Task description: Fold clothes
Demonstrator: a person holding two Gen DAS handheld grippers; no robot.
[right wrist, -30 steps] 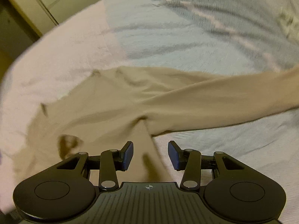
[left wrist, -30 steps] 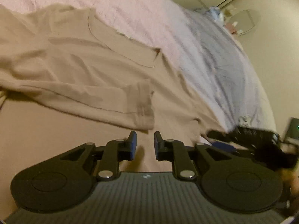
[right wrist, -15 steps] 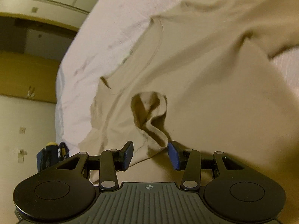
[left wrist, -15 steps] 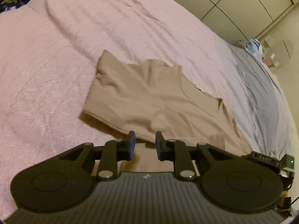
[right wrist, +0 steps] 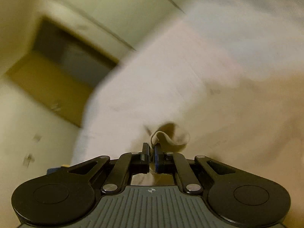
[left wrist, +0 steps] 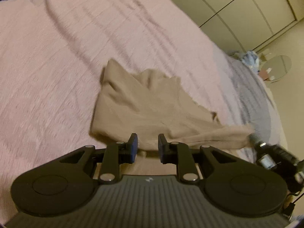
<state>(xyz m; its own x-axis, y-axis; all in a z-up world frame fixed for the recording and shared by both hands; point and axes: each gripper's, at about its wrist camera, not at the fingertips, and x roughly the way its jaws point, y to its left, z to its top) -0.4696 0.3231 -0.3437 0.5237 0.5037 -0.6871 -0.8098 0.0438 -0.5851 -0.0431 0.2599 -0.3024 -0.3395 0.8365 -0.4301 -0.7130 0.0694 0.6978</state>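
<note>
Beige long-sleeve knit shirt (left wrist: 144, 106) lying rumpled on pink bedspread (left wrist: 57, 76), collar end toward wardrobe side. Right claw (right wrist: 151, 150) clamping shirt's ribbed sleeve cuff (right wrist: 161, 134), pulling sleeve taut off shirt body. Left claw (left wrist: 146, 145) hovering at shirt's near edge, narrow gap, gripping nothing. Step, likely: sleeve fold-in starting. Next move calls for carrying cuff across shirt body, laying it flat.

- One tan, long-sleeved knit shirt (left wrist: 144, 106), rumpled.
- One bed cover (left wrist: 57, 72), pink cloth on one part, blue-grey on the other.
- Two black two-finger grippers with blue pads: the left gripper (left wrist: 146, 146) and the right gripper (right wrist: 151, 153).
- One round pale side table (left wrist: 276, 67).
- One cream wardrobe front (left wrist: 237, 9) with several door panels.
</note>
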